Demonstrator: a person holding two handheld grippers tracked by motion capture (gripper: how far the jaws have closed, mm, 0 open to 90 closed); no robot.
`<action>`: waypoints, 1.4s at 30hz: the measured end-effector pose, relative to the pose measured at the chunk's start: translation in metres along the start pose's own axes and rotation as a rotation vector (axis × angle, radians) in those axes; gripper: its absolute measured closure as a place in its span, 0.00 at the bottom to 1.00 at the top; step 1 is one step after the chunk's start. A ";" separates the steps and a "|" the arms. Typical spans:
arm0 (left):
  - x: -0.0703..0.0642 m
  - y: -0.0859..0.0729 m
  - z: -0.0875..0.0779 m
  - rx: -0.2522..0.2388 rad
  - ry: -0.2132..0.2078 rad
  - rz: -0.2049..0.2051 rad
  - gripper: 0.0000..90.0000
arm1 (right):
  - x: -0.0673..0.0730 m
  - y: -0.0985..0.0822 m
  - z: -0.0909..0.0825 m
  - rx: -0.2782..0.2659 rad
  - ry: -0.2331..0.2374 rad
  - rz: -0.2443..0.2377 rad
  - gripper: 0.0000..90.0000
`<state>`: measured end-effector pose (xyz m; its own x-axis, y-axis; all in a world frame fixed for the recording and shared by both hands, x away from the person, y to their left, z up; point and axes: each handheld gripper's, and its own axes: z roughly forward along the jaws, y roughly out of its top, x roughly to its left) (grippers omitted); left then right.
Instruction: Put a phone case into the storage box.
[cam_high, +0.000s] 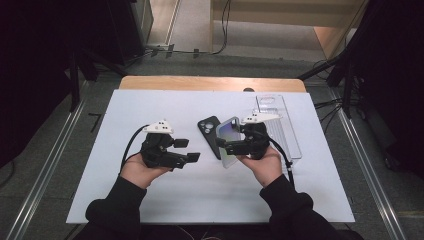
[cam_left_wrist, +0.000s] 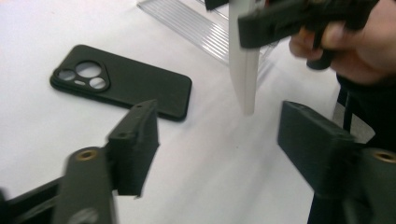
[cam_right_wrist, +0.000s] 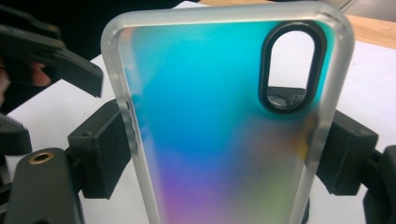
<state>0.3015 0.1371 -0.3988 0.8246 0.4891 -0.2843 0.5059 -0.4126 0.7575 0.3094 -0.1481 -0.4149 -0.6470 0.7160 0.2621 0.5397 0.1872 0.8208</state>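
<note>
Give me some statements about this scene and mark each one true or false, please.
1. The right gripper clamps an iridescent phone case by its side edges. True.
2. The left gripper grips the black phone case. False: its jaws are open and empty; that case lies flat on the white mat.
3. The iridescent case lies flat. False: it is held up on edge.
4. A clear plastic tray lies behind the right hand. True.

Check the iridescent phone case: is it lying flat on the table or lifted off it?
Lifted. The right gripper clamps the iridescent case by its long edges, holding it on edge above the white table.
</note>
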 end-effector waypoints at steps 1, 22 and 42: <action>0.001 -0.002 0.000 -0.001 -0.005 -0.005 0.31 | -0.002 0.001 -0.002 0.000 0.011 -0.002 0.17; 0.013 -0.062 -0.007 0.039 0.031 0.042 0.31 | -0.028 0.023 -0.036 0.013 0.094 -0.049 0.17; 0.019 -0.085 -0.019 0.054 0.084 -0.026 0.31 | -0.078 0.041 -0.066 -0.046 -0.096 0.041 0.17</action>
<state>0.2696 0.1960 -0.4570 0.7879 0.5621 -0.2515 0.5418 -0.4387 0.7169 0.3469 -0.2407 -0.3682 -0.5692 0.7838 0.2484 0.5385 0.1270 0.8330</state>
